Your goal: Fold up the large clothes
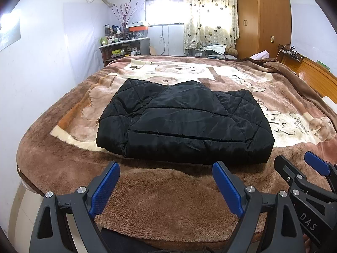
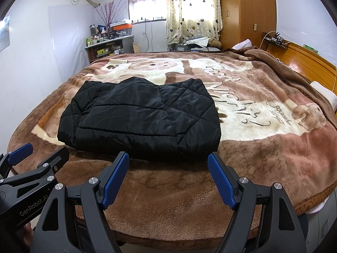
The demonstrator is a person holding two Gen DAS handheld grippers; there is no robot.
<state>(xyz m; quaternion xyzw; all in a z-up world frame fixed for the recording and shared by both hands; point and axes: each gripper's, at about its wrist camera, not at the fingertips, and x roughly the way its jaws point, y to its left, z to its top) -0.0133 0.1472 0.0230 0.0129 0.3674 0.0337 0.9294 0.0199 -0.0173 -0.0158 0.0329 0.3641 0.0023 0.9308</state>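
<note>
Jacket [image 1: 185,124] folded on blanket [image 1: 168,200], pillow [image 2: 322,93] clearer in right view

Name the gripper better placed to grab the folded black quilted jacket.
Right, narrowly: the black quilted jacket has its near edge just beyond the open right gripper; the open left gripper sits slightly farther back.

A wide bed [image 1: 63,168] covered by a brown plush animal-print blanket [image 2: 263,147] carries a folded black quilted jacket [image 1: 185,122], lying on the blanket's near-middle.
</note>
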